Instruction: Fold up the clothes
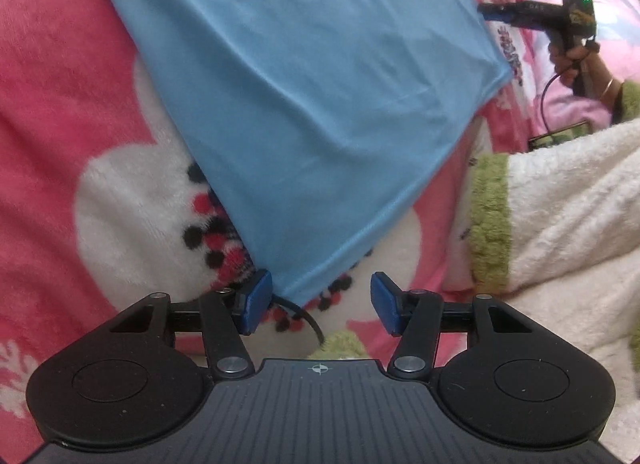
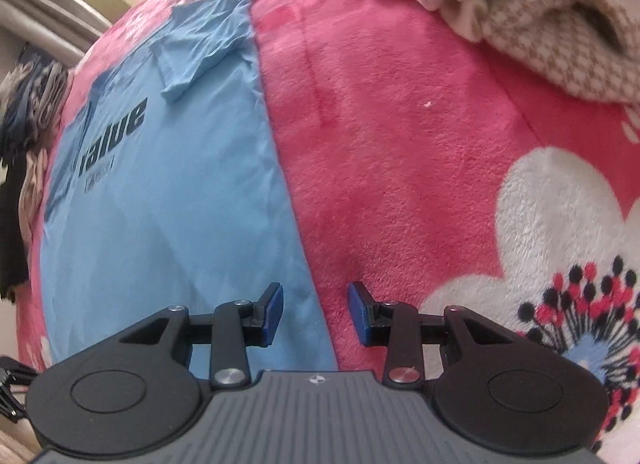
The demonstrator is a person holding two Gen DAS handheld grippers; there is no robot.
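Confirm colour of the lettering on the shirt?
Black lettering on the light blue shirt; clearest in the right wrist view.

Blue T-shirt (image 2: 168,192) carries black print reading "value" in bold lowercase, running up the fabric at a slant in the right wrist view; first letter partly lost against a darker blue graphic, so could be part of a longer word. Small boxed line of text sits under it, too blurred to read. In the left wrist view the right gripper (image 1: 486,12) body shows a short light marking, unreadable. Dark blue lettering on the pink blanket (image 1: 510,52) next to the shirt edge, distorted, cannot read. Crosshair mark on each gripper base, no text.
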